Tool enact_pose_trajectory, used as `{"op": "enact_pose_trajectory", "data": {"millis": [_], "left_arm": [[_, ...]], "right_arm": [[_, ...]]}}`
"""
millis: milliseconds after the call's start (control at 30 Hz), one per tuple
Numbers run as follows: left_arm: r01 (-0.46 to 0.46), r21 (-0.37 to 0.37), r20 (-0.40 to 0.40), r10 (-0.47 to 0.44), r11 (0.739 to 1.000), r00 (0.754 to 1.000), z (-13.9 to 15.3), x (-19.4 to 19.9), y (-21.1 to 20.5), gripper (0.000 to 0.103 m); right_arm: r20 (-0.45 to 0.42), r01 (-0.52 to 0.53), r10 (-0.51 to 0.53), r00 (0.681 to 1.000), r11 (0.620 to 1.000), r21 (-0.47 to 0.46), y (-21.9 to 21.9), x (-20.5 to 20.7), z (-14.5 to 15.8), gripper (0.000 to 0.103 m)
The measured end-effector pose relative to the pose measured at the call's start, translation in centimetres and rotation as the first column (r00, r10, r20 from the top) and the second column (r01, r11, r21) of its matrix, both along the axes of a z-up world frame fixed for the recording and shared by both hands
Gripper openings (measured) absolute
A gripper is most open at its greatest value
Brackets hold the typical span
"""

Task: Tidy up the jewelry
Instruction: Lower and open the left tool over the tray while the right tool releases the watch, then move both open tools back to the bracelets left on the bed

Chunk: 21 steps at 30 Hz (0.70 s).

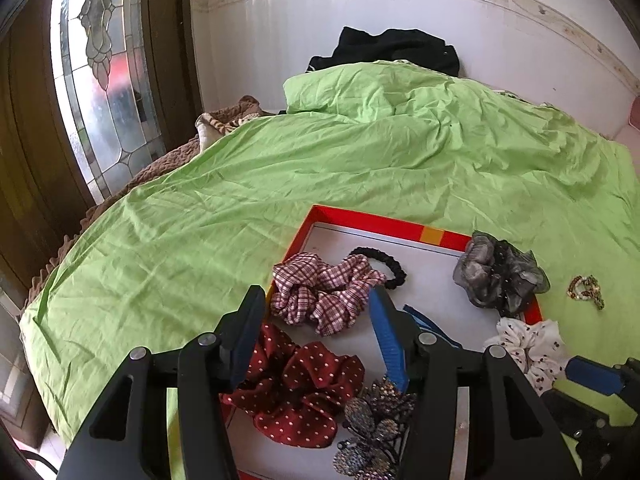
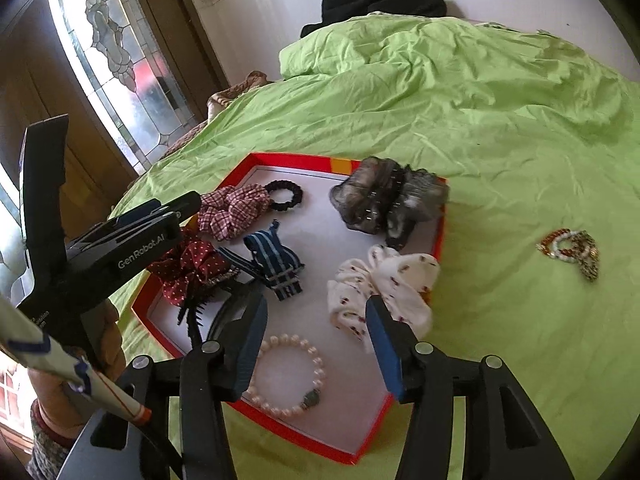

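Observation:
A red-rimmed white tray (image 2: 441, 216) lies on the green bed sheet and shows in the left wrist view too (image 1: 384, 222). In it are a checked scrunchie (image 1: 324, 292), a black hair tie (image 1: 386, 264), a red dotted scrunchie (image 1: 296, 384), a beaded butterfly clip (image 1: 372, 428), a striped blue bow (image 2: 276, 264), a pearl bracelet (image 2: 286, 376) and a grey scrunchie (image 2: 384, 204). A white dotted scrunchie (image 2: 380, 292) lies over the tray's right rim. A beaded bracelet cluster (image 2: 572, 250) lies on the sheet to the right. My left gripper (image 1: 318, 304) is open and empty above the tray. My right gripper (image 2: 318, 312) is open and empty above the pearl bracelet.
The green sheet (image 1: 360, 160) is bunched up at the far side, with black clothing (image 1: 396, 48) against the white wall. A brown blanket (image 1: 168, 164) edges the bed on the left, next to a stained-glass door (image 1: 104, 80).

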<state>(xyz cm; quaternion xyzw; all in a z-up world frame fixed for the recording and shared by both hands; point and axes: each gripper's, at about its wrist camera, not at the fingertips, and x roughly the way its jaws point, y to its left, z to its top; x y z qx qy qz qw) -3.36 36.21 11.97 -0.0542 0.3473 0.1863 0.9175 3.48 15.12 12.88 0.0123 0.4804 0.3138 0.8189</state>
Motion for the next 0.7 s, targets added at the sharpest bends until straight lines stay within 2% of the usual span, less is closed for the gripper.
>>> {"op": "enact_pose_trajectory", "data": {"millis": [400, 567, 700], "left_arm": [[0.045, 0.059, 0.006, -0.046, 0.997, 0.999, 0.6, -0.2, -3.3, 0.053], [0.068, 0.065, 0.013, -0.069, 0.996, 0.998, 0.9, -0.4, -4.8, 0.053], [0.106, 0.024, 0.026, -0.107, 0.994, 0.994, 1.3, -0.8, -6.0, 0.054]], "right_arm": [[0.013, 0.08, -0.08, 0.997, 0.997, -0.015, -6.0, 0.5, 0.3, 0.056], [0.021, 0.158, -0.157, 0.987, 0.987, -0.033, -11.4, 1.5, 0.1, 0.056], [0.015, 0.26, -0.26, 0.965, 0.964, -0.049, -17.0, 2.5, -0.5, 0.056]]}}
